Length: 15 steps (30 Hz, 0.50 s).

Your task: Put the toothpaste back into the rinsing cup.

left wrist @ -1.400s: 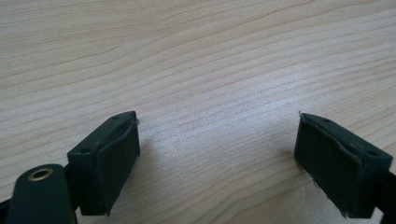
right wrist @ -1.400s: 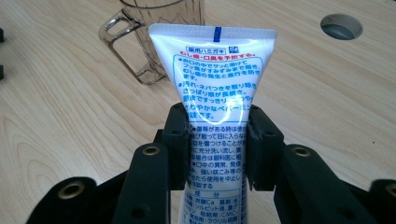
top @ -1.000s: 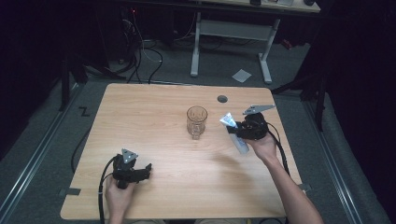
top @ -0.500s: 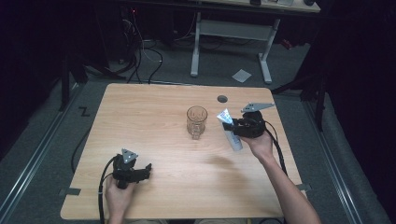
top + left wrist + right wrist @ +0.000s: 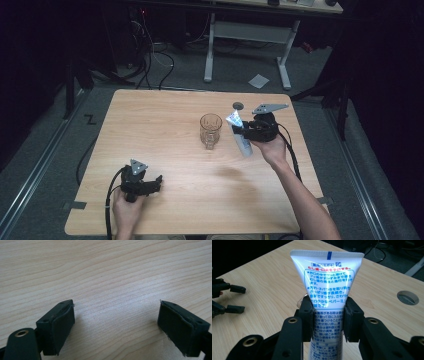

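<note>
The right gripper is clamped on a white toothpaste tube; its jaws press both sides of the tube, crimped end up, clear of the tabletop. The tube sits at 3 o'clock from the glass mug, just beside it. The left gripper, at 7 o'clock from the mug, rests with jaws wide apart and empty.

high: above my side, looks forward-down on whole table | left gripper view: close, low over bare wood | right gripper view: close on my tube, shares table and my left gripper with high
</note>
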Each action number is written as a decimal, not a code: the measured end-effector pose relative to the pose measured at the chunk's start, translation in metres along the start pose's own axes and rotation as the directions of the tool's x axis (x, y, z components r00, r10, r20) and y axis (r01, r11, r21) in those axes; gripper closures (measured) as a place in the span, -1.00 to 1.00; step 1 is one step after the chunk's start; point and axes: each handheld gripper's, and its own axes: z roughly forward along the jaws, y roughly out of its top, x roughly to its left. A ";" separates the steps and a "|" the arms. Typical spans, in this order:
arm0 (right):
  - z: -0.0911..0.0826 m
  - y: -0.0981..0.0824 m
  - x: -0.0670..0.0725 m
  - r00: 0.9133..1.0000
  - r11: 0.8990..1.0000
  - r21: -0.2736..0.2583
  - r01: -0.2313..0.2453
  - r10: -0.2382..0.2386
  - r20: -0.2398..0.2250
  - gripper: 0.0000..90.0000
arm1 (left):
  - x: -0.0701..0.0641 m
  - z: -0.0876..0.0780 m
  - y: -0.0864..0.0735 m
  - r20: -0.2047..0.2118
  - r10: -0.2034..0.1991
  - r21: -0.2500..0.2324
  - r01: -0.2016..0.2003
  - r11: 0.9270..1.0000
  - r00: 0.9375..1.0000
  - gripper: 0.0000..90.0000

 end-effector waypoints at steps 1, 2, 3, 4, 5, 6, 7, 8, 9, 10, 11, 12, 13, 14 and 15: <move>0.000 0.002 0.001 1.000 1.000 -0.001 0.003 -0.003 0.000 0.46 | 0.000 0.000 0.000 0.000 0.000 0.000 0.000 1.000 1.000 -0.68; 0.001 0.004 0.002 1.000 1.000 -0.001 0.006 -0.006 0.000 0.46 | 0.000 0.000 0.000 0.000 0.000 0.000 0.000 1.000 1.000 -0.68; 0.001 0.005 0.002 1.000 1.000 -0.003 0.007 -0.007 -0.001 0.46 | 0.000 0.000 0.000 0.000 0.000 0.000 0.000 1.000 1.000 -0.68; 0.001 0.007 0.002 1.000 1.000 -0.006 0.008 -0.008 -0.002 0.46 | 0.000 0.000 0.000 0.000 0.000 0.000 0.000 1.000 1.000 -0.68; 0.002 0.009 0.003 1.000 1.000 -0.010 0.013 -0.013 -0.003 0.46 | 0.000 0.000 0.000 0.000 0.001 0.000 -0.001 1.000 1.000 -0.68; 0.002 0.011 0.003 1.000 1.000 -0.015 0.010 -0.010 -0.004 0.46 | 0.000 0.000 0.000 0.000 0.000 0.000 0.000 1.000 1.000 -0.68; 0.002 0.013 0.003 1.000 1.000 -0.020 0.013 -0.013 -0.007 0.46 | 0.000 0.000 0.000 0.000 0.001 0.001 -0.001 1.000 1.000 -0.68; 0.002 0.014 0.004 1.000 1.000 -0.022 0.011 -0.011 -0.008 0.46 | 0.000 0.000 0.000 0.000 0.001 0.000 -0.001 1.000 1.000 -0.68; 0.002 0.016 0.005 1.000 1.000 -0.026 0.013 -0.013 -0.008 0.47 | 0.000 0.000 0.000 0.000 0.001 0.001 -0.001 1.000 1.000 -0.68; 0.003 0.017 0.005 1.000 0.999 -0.029 0.018 -0.019 -0.007 0.46 | 0.000 0.000 0.000 0.000 0.001 0.001 -0.001 1.000 1.000 -0.68; 0.003 0.019 0.006 1.000 0.999 -0.030 0.020 -0.020 -0.004 0.46 | 0.000 0.000 0.000 0.000 0.001 0.001 -0.001 1.000 1.000 -0.68; 0.004 0.020 0.006 1.000 0.999 -0.034 0.024 -0.025 -0.006 0.46 | 0.000 0.000 0.000 0.000 0.001 0.000 -0.001 1.000 1.000 -0.68; 0.004 0.022 0.006 1.000 0.999 -0.036 0.023 -0.023 -0.008 0.46 | 0.000 0.000 0.000 0.000 0.001 0.000 -0.001 1.000 1.000 -0.68; 0.005 0.023 0.007 1.000 0.999 -0.038 0.022 -0.023 -0.010 0.46 | 0.000 0.000 0.000 0.000 0.001 0.000 -0.001 1.000 1.000 -0.68; 0.006 0.025 0.007 1.000 0.999 -0.039 0.021 -0.021 -0.010 0.47 | 0.000 0.000 0.000 -0.001 0.001 0.000 -0.001 1.000 1.000 -0.68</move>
